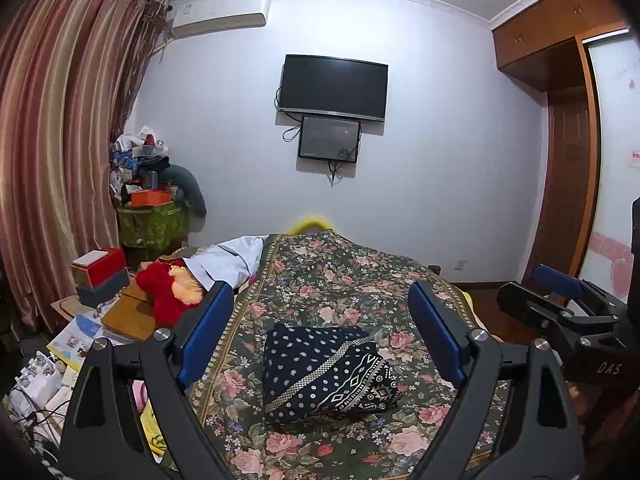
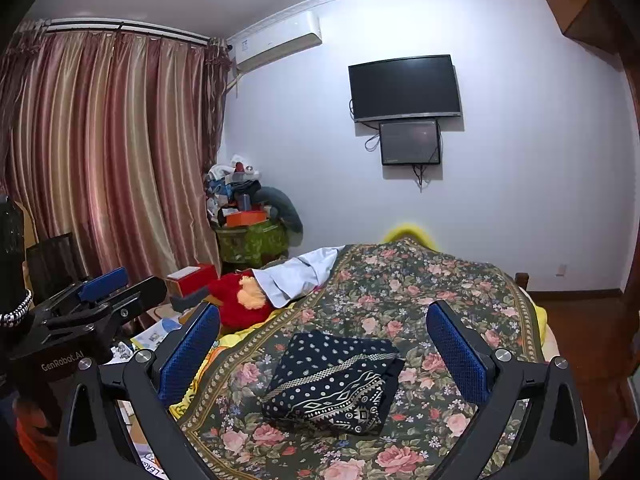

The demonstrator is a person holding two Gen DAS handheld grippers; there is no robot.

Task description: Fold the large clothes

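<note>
I hold my left gripper (image 1: 320, 320) and right gripper (image 2: 322, 340) side by side, tipped slightly downward, jaws wide apart and empty, the folded navy garment (image 1: 326, 372) lying at twelve o'clock on the floral bedspread (image 1: 320, 272).

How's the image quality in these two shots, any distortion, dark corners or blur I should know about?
Left wrist view: strong fisheye bend, dark corners, curtain bowed; folded navy cloth on the floral cover sharp. Right wrist view: same bowing, black vignette at the left edge, TV dark without glare, cloth in focus, lighting even.
</note>
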